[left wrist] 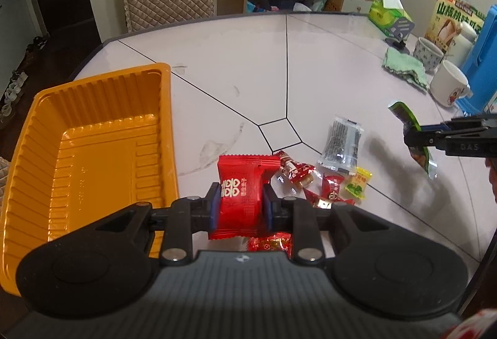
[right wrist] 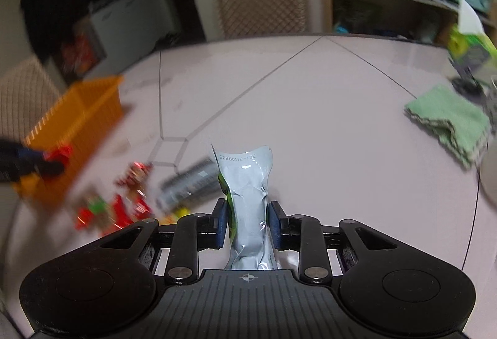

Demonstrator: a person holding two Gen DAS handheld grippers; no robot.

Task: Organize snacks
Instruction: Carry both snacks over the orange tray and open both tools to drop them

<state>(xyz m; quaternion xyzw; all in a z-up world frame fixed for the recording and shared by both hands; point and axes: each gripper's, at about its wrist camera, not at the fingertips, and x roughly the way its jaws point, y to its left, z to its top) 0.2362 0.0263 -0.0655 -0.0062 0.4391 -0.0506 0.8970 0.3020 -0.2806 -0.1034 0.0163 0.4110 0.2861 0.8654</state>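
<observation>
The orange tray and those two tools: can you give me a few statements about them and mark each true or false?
1. The orange tray holds no snacks. True.
2. The left tool grips a red packet. True.
3. The right tool is empty. False: it clamps a green and silver pouch.
4. Every snack is already off the table. False: small candies and a clear packet lie on it.
5. The green cloth lies inside the tray. False: it lies on the table near the mugs.
</observation>
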